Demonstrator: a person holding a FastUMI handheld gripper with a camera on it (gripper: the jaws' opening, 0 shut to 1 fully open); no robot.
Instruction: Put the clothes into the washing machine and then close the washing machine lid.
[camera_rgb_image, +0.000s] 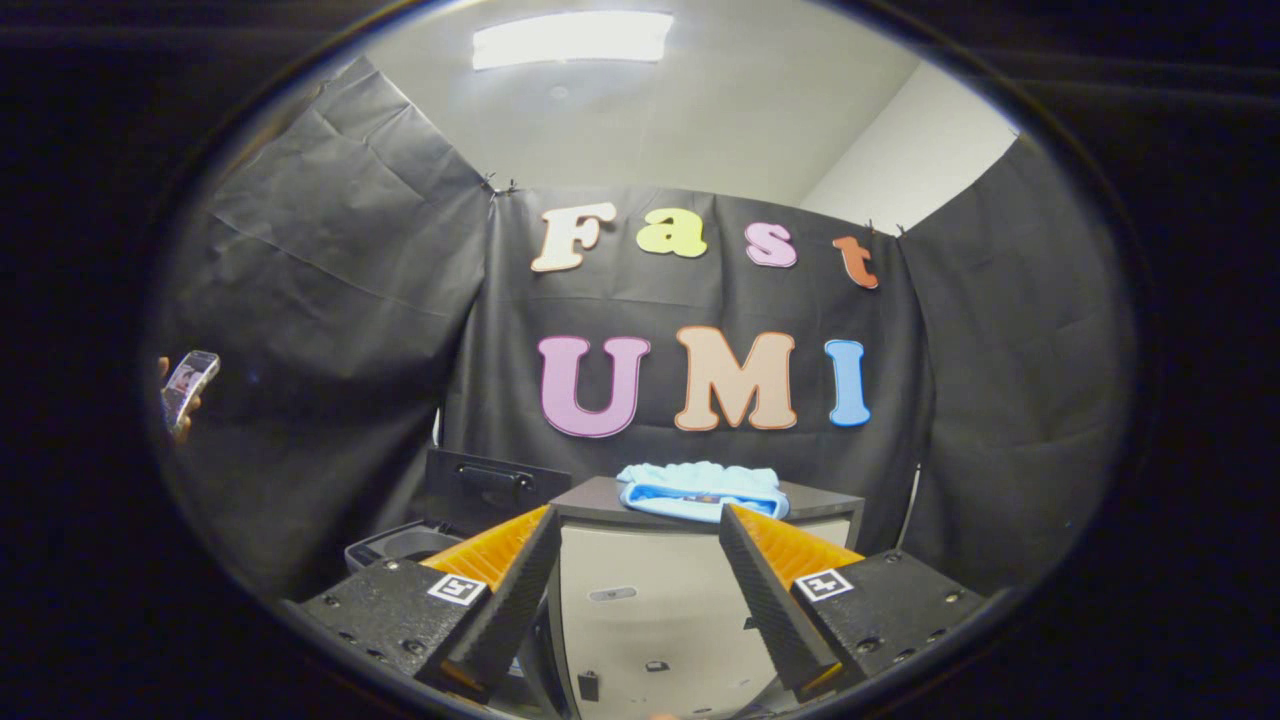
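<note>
Clothes (700, 490) lie on the cabinet (660, 600) beyond the gripper (640, 530); jaws wide open, empty. Approach level, straddle the bundle, then close.

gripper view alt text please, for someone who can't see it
The gripper is open and holds nothing, its fingers spread toward a folded light blue cloth lying on a cabinet just beyond them. Left of the cabinet stands a washing machine with its lid raised. Further left, a hand holds a phone.
</note>
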